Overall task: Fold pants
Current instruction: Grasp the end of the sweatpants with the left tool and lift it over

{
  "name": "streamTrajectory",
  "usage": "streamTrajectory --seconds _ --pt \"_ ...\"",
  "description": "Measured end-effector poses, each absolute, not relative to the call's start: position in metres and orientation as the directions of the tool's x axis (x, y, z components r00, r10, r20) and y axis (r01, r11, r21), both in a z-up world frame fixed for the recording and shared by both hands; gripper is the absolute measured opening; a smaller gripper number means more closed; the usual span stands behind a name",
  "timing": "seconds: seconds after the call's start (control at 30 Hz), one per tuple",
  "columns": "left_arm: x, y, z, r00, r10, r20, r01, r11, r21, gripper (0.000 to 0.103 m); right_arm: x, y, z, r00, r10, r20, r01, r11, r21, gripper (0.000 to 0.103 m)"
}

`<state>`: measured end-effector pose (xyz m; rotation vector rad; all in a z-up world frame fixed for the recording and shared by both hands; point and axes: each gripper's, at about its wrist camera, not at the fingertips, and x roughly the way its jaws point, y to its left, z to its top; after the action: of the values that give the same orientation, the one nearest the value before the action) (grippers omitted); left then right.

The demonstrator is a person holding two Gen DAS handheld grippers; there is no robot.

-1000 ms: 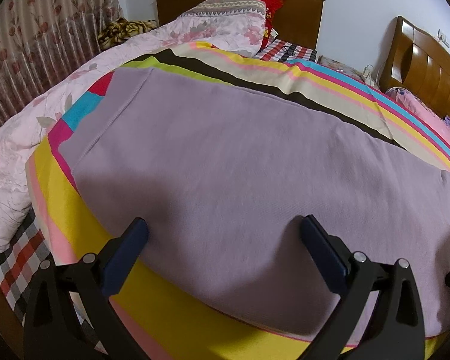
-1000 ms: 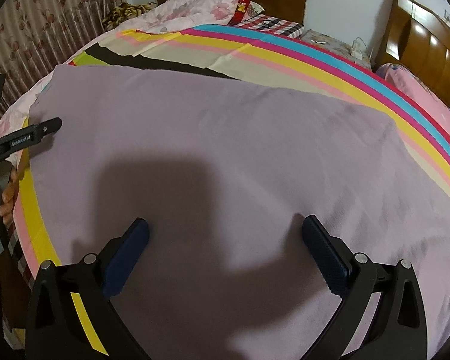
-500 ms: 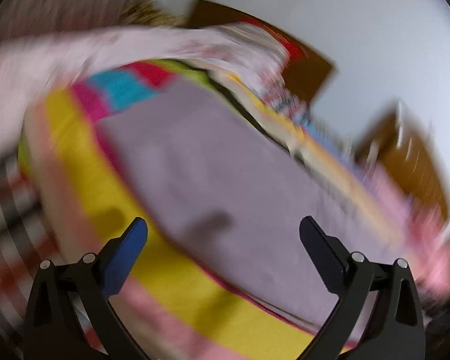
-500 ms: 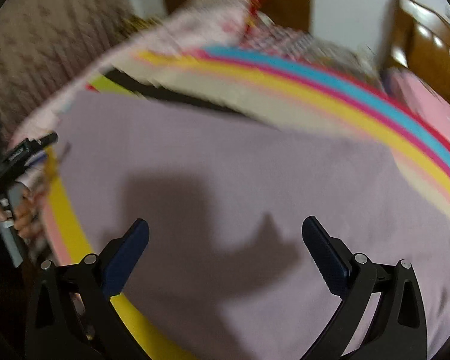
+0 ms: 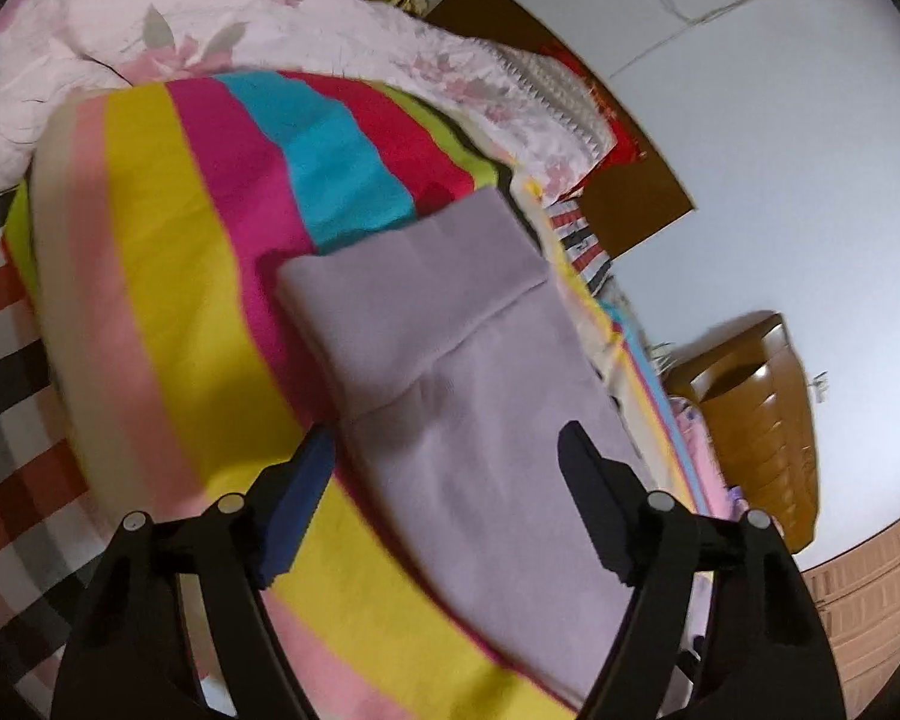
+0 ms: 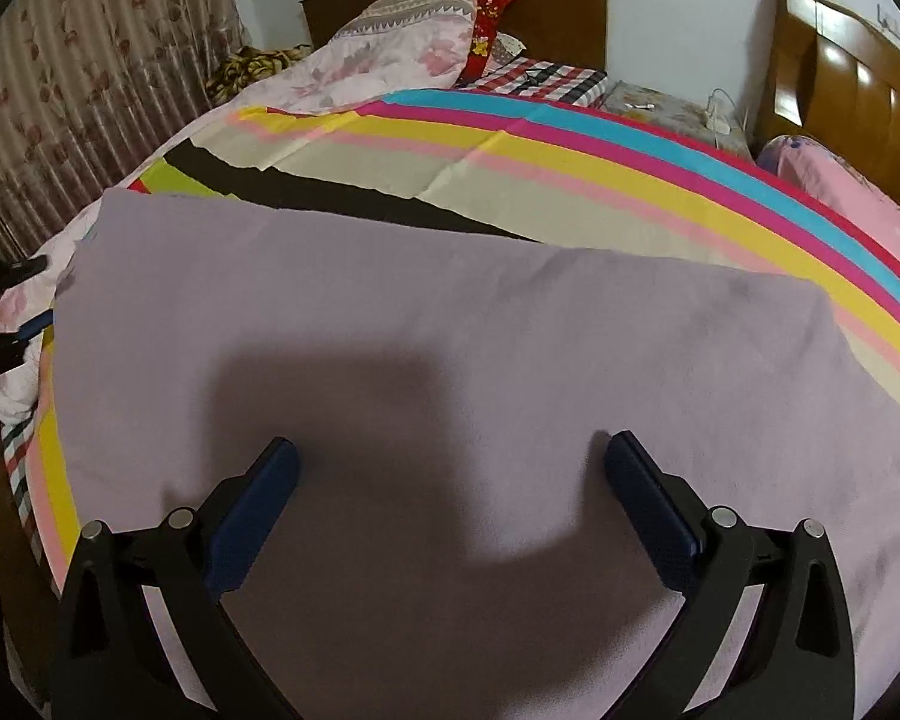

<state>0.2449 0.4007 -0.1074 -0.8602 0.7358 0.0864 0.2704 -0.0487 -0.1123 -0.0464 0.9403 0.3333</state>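
Lilac pants (image 6: 438, 324) lie flat on a striped bedspread (image 6: 570, 180). In the left wrist view the pants (image 5: 450, 360) run away from me, with the waistband (image 5: 408, 276) at the near left end. My left gripper (image 5: 450, 462) is open and empty, tilted, just over the pants' near edge by the waistband. My right gripper (image 6: 450, 462) is open and empty, hovering over the middle of the pants. The left gripper also shows at the left edge of the right wrist view (image 6: 6, 306).
A pink floral quilt (image 5: 150, 48) is bunched at the bed's left side. Pillows (image 6: 426, 18) and a wooden headboard (image 6: 558, 6) are at the far end. A second wooden headboard (image 6: 840, 78) and pink bedding (image 6: 840, 192) stand at the right. Curtains (image 6: 90, 90) hang on the left.
My left gripper has swung left and rolled, so it now faces along the pants from the waistband end. My right gripper has stayed almost still over the pants.
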Motion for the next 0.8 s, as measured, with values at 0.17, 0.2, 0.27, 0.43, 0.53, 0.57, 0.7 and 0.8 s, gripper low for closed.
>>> streamTrajectory --seconds 0.17,0.2,0.27,0.43,0.53,0.57,0.7,0.8 --pt "0.268 0.412 -0.128 0.765 -0.199 -0.612 -0.376 0.634 -0.676 0.076 0.269 -0.050 -0.111 0.550 0.269 -0.791 -0.295 0.948 0.117 0.099" --pt "0.268 0.414 -0.128 0.779 -0.192 -0.597 -0.372 0.625 -0.686 0.072 0.270 -0.050 -0.110 0.550 0.268 -0.791 -0.295 0.949 0.116 0.099" --pt "0.268 0.417 -0.128 0.777 -0.157 -0.610 -0.389 0.642 -0.661 0.038 0.269 -0.050 -0.110 0.550 0.268 -0.791 -0.295 0.948 0.116 0.099" --pt "0.261 0.404 -0.105 0.804 -0.110 -0.584 -0.341 0.719 -0.605 0.016 0.271 -0.056 -0.108 0.555 0.306 -0.774 -0.286 0.943 0.168 0.099" --pt "0.250 0.363 -0.047 0.849 -0.009 -0.528 -0.307 0.806 -0.506 0.014 0.268 -0.096 -0.098 0.618 0.446 -0.647 -0.223 0.889 0.399 0.097" --pt "0.246 0.341 -0.027 0.867 0.016 -0.499 -0.280 0.843 -0.459 0.014 0.261 -0.124 -0.092 0.670 0.487 -0.561 -0.163 0.833 0.529 0.097" --pt "0.226 0.212 0.038 0.924 -0.041 -0.380 -0.051 0.972 -0.227 0.015 0.220 -0.202 -0.073 0.814 0.502 -0.292 -0.104 0.621 0.777 0.098" --pt "0.211 0.112 0.043 0.909 -0.174 -0.378 0.153 0.985 -0.086 0.015 0.191 -0.238 -0.047 0.875 0.396 -0.279 -0.072 0.676 0.733 0.098"
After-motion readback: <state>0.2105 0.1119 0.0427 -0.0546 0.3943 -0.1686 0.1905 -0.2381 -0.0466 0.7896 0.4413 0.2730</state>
